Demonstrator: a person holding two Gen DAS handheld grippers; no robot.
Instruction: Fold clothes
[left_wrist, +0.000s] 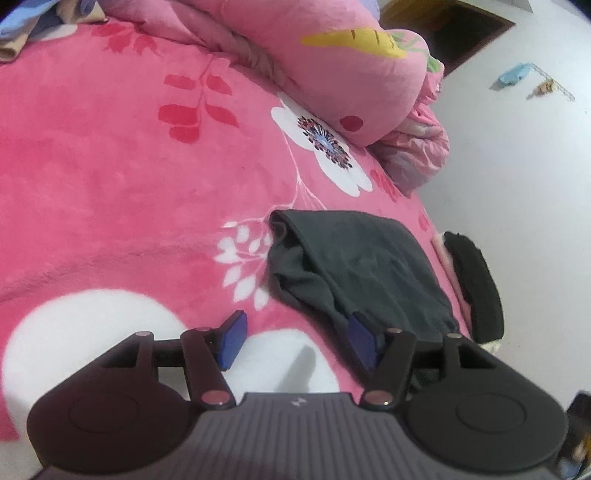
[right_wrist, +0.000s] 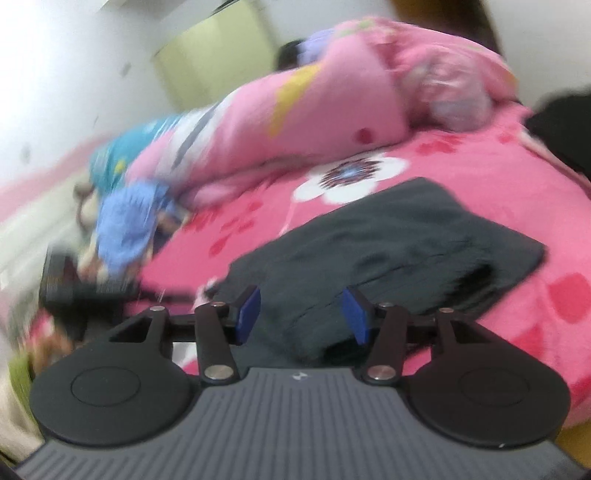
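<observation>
A dark grey garment (left_wrist: 354, 266) lies folded into a compact rectangle on the pink flowered blanket (left_wrist: 110, 184), near the bed's right edge. My left gripper (left_wrist: 297, 341) hovers open just in front of it, its right blue pad (left_wrist: 360, 341) against the cloth's near corner, nothing held. In the right wrist view the same dark grey garment (right_wrist: 399, 251) lies flat ahead. My right gripper (right_wrist: 301, 314) is open above its near edge with nothing between the pads. That view is motion-blurred.
A rolled pink quilt (left_wrist: 332, 62) lies along the far side of the bed. Blue clothes (right_wrist: 129, 218) are heaped at the left. A black item (left_wrist: 476, 284) hangs over the bed's right edge, with white floor (left_wrist: 535, 184) beyond.
</observation>
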